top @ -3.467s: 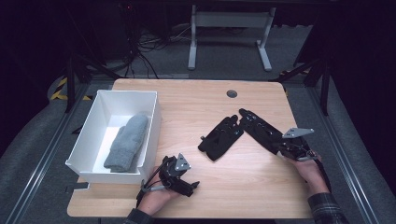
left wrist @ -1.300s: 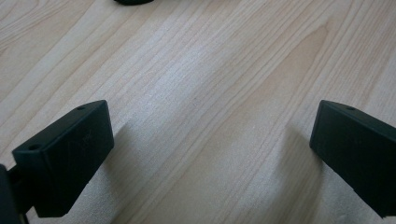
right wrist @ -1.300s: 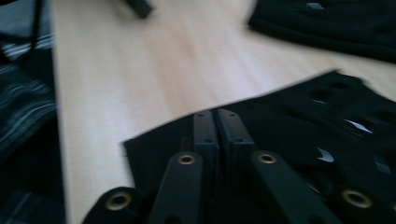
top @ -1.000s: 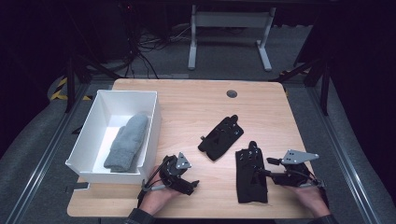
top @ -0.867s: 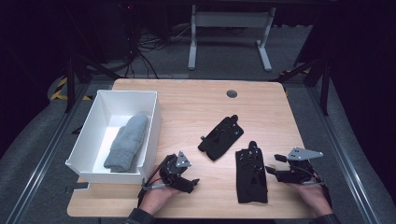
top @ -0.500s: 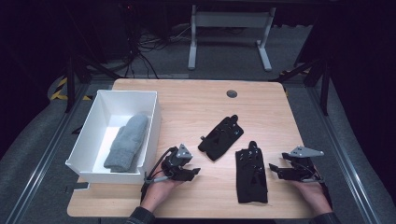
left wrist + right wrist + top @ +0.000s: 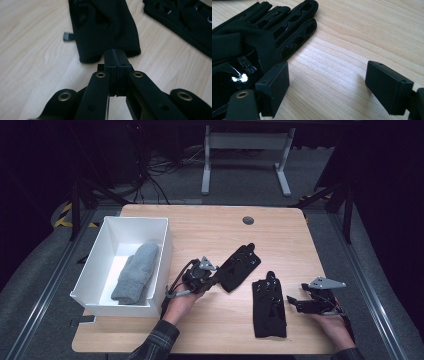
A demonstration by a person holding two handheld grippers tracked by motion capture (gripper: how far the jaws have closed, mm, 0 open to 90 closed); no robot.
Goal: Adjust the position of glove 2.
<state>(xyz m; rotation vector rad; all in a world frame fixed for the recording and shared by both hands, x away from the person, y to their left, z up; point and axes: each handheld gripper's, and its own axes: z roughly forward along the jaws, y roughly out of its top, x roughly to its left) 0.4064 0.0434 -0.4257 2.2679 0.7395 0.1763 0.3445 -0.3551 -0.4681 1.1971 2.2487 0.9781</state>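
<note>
Right gripper view: your right gripper point(image 7: 327, 87) gapes wide and empty beside a matte, slotted black glove point(image 7: 259, 37) with unreadable glossy lettering; your left gripper point(image 7: 116, 63), jaws pressed together, touches the other glove's cuff point(image 7: 105, 30).

Wooden table point(image 7: 210, 225): white bin point(image 7: 95, 275), two black gloves point(image 7: 241, 266) point(image 7: 269, 305), apparently fingerless.

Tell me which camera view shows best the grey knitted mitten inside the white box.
The high view is best: the grey knitted mitten lies whole inside the white rectangular box, at the table's left. The two gripper views look at the black gloves and bare wood instead.
</note>
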